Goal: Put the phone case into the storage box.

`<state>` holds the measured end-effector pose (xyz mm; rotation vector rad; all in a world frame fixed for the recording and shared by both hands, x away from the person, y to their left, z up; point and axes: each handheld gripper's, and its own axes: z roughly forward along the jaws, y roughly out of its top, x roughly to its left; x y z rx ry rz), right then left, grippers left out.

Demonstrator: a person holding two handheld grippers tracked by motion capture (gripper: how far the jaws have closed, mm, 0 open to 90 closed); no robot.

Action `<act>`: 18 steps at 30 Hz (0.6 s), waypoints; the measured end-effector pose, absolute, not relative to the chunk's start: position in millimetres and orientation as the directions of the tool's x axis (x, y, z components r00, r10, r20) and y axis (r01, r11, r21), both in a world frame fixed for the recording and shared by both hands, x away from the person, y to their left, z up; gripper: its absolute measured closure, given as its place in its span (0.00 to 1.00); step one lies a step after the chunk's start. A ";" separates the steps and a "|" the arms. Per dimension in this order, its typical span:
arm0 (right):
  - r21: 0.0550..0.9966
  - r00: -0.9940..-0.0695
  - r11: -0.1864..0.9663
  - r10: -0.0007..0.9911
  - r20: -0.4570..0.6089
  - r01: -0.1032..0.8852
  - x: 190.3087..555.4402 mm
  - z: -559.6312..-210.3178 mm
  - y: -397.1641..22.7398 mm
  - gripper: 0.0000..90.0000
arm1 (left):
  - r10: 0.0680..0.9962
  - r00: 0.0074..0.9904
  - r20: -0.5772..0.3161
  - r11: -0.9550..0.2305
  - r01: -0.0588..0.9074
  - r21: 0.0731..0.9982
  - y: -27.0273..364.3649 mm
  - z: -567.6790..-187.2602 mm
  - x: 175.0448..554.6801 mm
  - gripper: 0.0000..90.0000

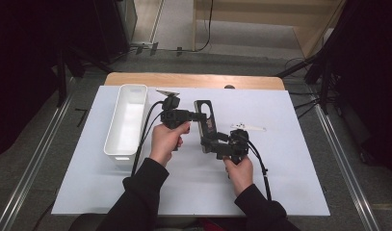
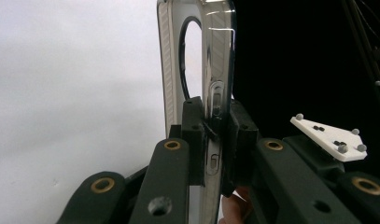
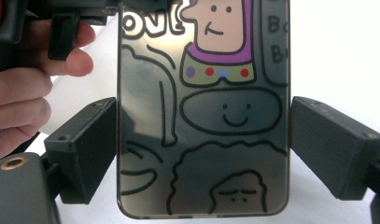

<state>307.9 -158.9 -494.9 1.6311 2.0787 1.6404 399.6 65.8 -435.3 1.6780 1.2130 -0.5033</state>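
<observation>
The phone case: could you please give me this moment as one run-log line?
phone case: held off table | left gripper: shut on its edge | right gripper: across its width

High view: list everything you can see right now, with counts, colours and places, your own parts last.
Phone case: one, smoky clear with cartoon drawings, held above the mat centre between both grippers.
Bin: one, white, long, left side of the mat.
Small white piece: one, lying on the mat right of the case; too small to identify.
Mat: one, white, covering the table.
Table: one, wooden, far edge showing.
Left gripper: one, black, shut on the case's edge.
Right gripper: one, black, jaws at the case's two sides.
Hands: two, dark sleeves, from the bottom edge.
</observation>
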 end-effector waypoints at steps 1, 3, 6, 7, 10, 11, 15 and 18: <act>0.721 -0.450 -0.106 0.718 0.532 0.684 307.9 -494.9 -158.9 0.11 | 0.487 0.420 -0.766 -0.039 0.886 0.462 65.8 -435.3 399.6 0.89; 0.719 -0.452 -0.098 0.718 0.530 0.688 308.4 -494.9 -157.6 0.05 | 0.485 0.422 -0.766 -0.040 0.886 0.462 65.5 -435.1 399.2 0.89; 0.720 -0.473 -0.059 0.717 0.513 0.692 308.7 -494.6 -155.3 0.00 | 0.482 0.426 -0.766 -0.042 0.884 0.465 65.5 -434.7 399.1 0.89; 0.719 -0.476 -0.054 0.715 0.512 0.692 308.8 -494.5 -154.9 0.00 | 0.481 0.428 -0.765 -0.041 0.882 0.469 65.9 -434.1 398.9 0.89; 0.721 -0.479 -0.051 0.715 0.510 0.691 308.4 -493.6 -154.8 0.00 | 0.485 0.437 -0.757 -0.043 0.877 0.479 67.0 -433.1 398.8 0.89; 0.722 -0.480 -0.050 0.715 0.509 0.691 308.3 -493.0 -155.4 0.00 | 0.484 0.440 -0.756 -0.045 0.876 0.480 67.3 -432.8 398.7 0.89; 0.722 -0.489 -0.044 0.707 0.511 0.691 308.1 -489.8 -158.8 0.00 | 0.488 0.453 -0.746 -0.056 0.869 0.491 68.2 -432.1 398.4 0.89; 0.725 -0.500 -0.030 0.703 0.505 0.688 307.8 -487.2 -162.4 0.00 | 0.497 0.478 -0.724 -0.077 0.856 0.511 68.3 -431.0 397.0 0.89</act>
